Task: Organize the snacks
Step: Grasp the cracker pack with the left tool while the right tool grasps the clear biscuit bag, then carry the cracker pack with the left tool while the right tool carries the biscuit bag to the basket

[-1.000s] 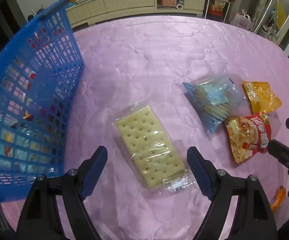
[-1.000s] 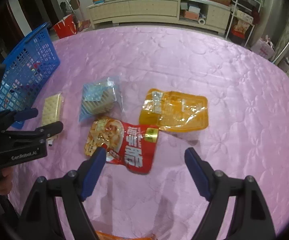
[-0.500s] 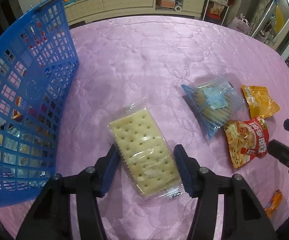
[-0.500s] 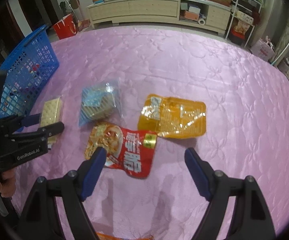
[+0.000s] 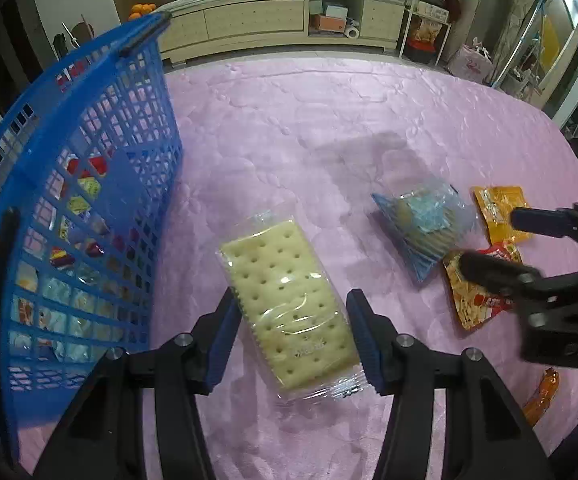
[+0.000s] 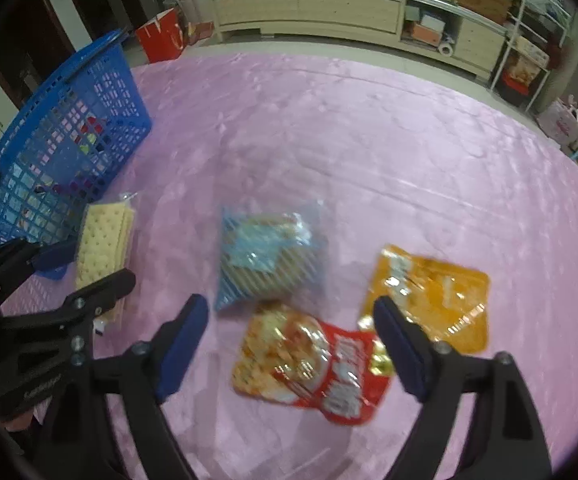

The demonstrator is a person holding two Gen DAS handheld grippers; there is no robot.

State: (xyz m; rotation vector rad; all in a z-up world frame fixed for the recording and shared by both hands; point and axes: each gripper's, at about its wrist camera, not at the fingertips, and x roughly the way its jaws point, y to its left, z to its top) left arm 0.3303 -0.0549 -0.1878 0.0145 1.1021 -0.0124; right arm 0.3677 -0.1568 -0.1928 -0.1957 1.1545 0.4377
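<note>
A clear-wrapped cracker pack (image 5: 285, 292) sits between the blue pads of my left gripper (image 5: 293, 320), which is shut on its long sides just above the pink cloth. The right wrist view shows the same cracker pack (image 6: 103, 240) in the left gripper (image 6: 89, 270) beside the blue basket (image 6: 69, 120). My right gripper (image 6: 289, 312) hovers over a red snack packet (image 6: 309, 364). Its jaws are opening and its pads touch nothing. A blue-striped clear packet (image 6: 269, 256) and an orange packet (image 6: 433, 296) lie just beyond.
The blue basket (image 5: 109, 160) stands at the left with several snacks inside. A small orange snack (image 5: 543, 396) lies near the table's front right edge. The right gripper (image 5: 501, 240) reaches in from the right. A long cabinet stands beyond the table.
The left jaws closed onto the cracker pack and lifted it slightly. The right gripper slid left, bringing the red packet under its jaws, which spread a little wider.
</note>
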